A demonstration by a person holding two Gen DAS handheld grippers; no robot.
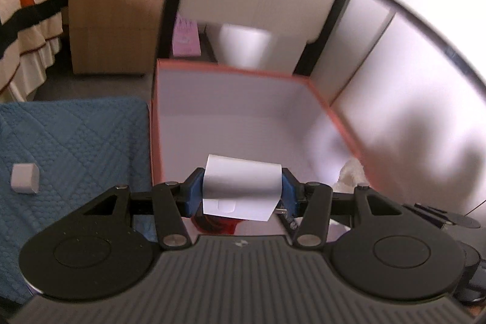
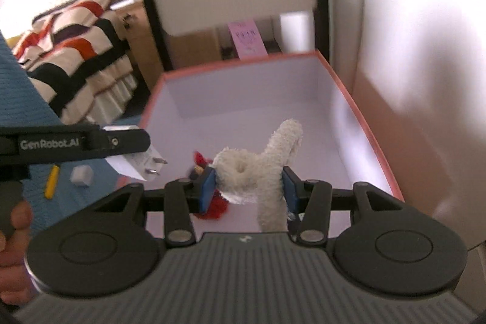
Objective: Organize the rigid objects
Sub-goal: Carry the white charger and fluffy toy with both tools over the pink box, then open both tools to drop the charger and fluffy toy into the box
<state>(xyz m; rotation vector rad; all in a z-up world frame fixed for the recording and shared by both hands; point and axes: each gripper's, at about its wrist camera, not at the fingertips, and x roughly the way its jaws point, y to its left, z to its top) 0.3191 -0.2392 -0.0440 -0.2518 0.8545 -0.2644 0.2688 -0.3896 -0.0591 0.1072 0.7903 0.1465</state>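
My left gripper (image 1: 242, 192) is shut on a white plug-in charger (image 1: 241, 187), held over the near end of an open box (image 1: 331, 111) with an orange rim and white inside. In the right wrist view the same charger (image 2: 136, 163) shows its two metal prongs, carried by the left gripper (image 2: 133, 154) at the box's left edge. My right gripper (image 2: 249, 187) is shut on a white plush toy (image 2: 258, 169) with red parts, above the box (image 2: 364, 117). A small white cube (image 1: 25, 178) lies on the blue quilted mat (image 1: 76, 141).
A yellow stick (image 2: 51, 181) and the white cube (image 2: 81, 175) lie on the blue mat. A striped bedspread (image 1: 27, 5) and a wooden cabinet (image 1: 115, 14) stand beyond it. A white wall panel (image 1: 410, 126) runs along the box's right side. A hand (image 2: 15, 236) grips the left tool.
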